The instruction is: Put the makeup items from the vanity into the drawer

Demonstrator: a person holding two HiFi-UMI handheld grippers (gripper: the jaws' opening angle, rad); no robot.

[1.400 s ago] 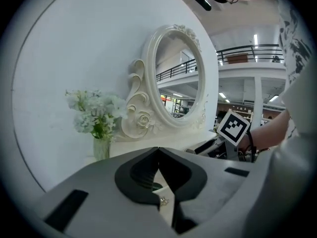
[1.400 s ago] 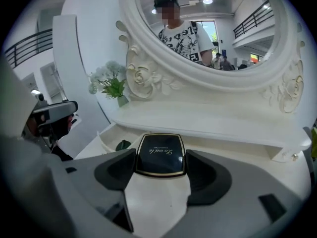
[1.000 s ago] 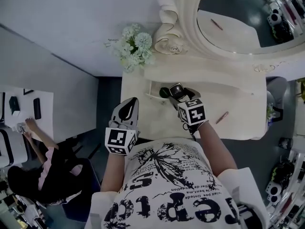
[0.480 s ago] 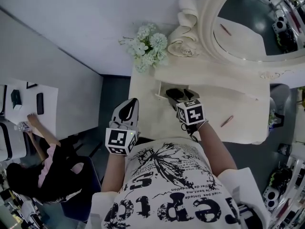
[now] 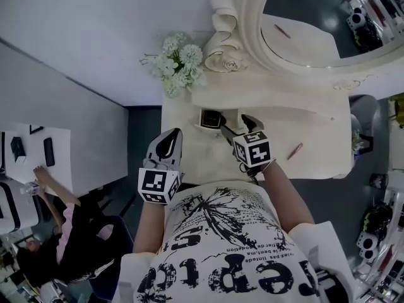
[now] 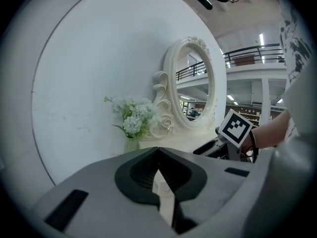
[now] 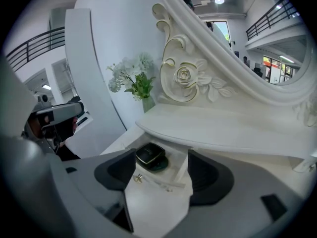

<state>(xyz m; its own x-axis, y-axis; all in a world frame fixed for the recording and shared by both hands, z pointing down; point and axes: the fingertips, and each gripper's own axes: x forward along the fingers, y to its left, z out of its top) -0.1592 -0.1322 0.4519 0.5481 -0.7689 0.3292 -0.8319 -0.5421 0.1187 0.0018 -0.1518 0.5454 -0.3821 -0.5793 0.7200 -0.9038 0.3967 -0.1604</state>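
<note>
A dark compact (image 5: pixel 212 117) lies inside the small open drawer (image 5: pixel 203 126) under the vanity's raised shelf, also seen as the compact (image 7: pixel 150 155) in the drawer (image 7: pixel 181 163). My right gripper (image 5: pixel 237 127) hovers just in front of the drawer, open, with nothing between its jaws (image 7: pixel 161 170). A pink pencil (image 5: pixel 294 151) rests on the white vanity top (image 5: pixel 315 156) to the right of that gripper. My left gripper (image 5: pixel 169 140) hangs at the vanity's front left corner, shut and empty (image 6: pixel 158 155).
An oval mirror (image 5: pixel 315 24) in an ornate white frame stands at the back. A vase of pale flowers (image 5: pixel 177 62) sits at the back left corner. A person (image 5: pixel 57 232) sits at a table far left, beyond a white partition.
The right gripper carried the compact to the drawer, let it go and drew back a little. The compact now lies in the drawer. The left gripper stayed put.
</note>
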